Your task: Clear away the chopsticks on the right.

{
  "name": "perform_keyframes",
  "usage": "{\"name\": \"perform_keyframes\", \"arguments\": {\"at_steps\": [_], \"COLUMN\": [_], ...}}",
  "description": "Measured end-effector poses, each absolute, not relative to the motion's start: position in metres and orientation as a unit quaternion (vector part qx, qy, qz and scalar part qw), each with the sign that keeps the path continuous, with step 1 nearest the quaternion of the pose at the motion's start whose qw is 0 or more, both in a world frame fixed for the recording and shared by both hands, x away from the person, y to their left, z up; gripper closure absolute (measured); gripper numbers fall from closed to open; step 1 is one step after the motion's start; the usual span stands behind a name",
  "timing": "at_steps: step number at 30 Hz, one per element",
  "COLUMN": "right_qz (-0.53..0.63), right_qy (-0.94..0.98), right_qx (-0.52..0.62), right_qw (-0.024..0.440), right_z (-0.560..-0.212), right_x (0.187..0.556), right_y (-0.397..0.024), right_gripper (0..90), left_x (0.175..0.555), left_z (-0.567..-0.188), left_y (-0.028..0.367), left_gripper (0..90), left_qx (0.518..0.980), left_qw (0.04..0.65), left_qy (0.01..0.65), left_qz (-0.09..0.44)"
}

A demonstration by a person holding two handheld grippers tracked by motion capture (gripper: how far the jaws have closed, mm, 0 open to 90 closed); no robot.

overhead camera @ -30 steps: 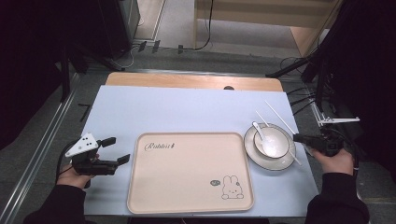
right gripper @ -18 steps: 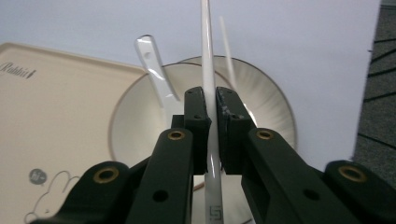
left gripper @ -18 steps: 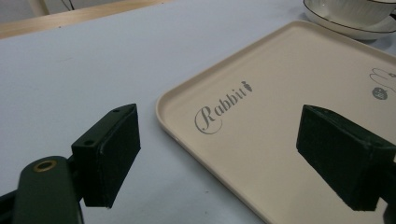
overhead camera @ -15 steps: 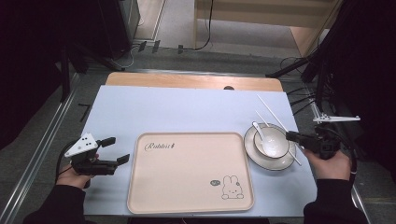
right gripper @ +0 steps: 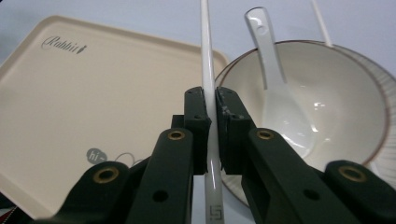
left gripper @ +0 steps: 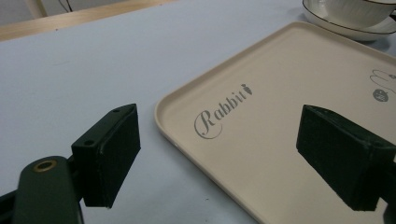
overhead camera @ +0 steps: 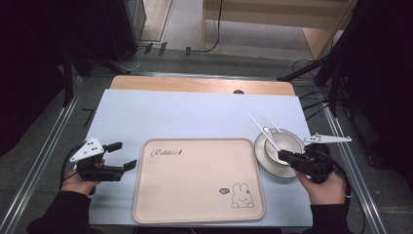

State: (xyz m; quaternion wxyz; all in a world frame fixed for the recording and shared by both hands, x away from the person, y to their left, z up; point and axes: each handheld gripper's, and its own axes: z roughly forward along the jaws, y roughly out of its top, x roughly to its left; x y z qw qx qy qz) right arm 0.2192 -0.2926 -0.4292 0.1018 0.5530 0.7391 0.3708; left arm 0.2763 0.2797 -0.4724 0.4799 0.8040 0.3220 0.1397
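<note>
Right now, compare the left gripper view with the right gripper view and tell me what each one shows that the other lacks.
Left gripper view alone: the left gripper with its black jaws wide apart and nothing between them, poised over the near corner of the tray, plus a strip of bare wooden table edge.

Right gripper view alone: the right gripper shut on a white plastic chopstick, a second white chopstick, and a white ceramic spoon lying in the bowl.

Both share: the cream rectangular tray printed "Rabbit", the pale blue table mat, and the white brown-rimmed bowl.
</note>
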Motion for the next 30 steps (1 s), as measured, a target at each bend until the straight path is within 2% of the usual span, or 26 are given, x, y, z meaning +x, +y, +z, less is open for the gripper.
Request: {"name": "perform_keyframes", "arguments": {"at_steps": [17, 30], "right_qz": [0.362, 0.332], "right_qy": [0.750, 0.763], "right_qx": [0.545, 0.553], "right_qw": [0.100, 0.052], "right_z": [-0.461, -0.503], "right_x": [0.203, 0.213], "right_y": [-0.253, -0.229], "right_gripper": [84.6, 84.3], "left_x": [0.280, 0.280], "left_z": [-0.472, -0.472], "left_y": [0.277, 0.276], "left_gripper": [14.2, 14.2], "left_qx": [0.806, 0.805], "left_qw": [0.480, 0.482], "left_qy": [0.318, 0.318], "left_qz": [0.136, 0.137]}}
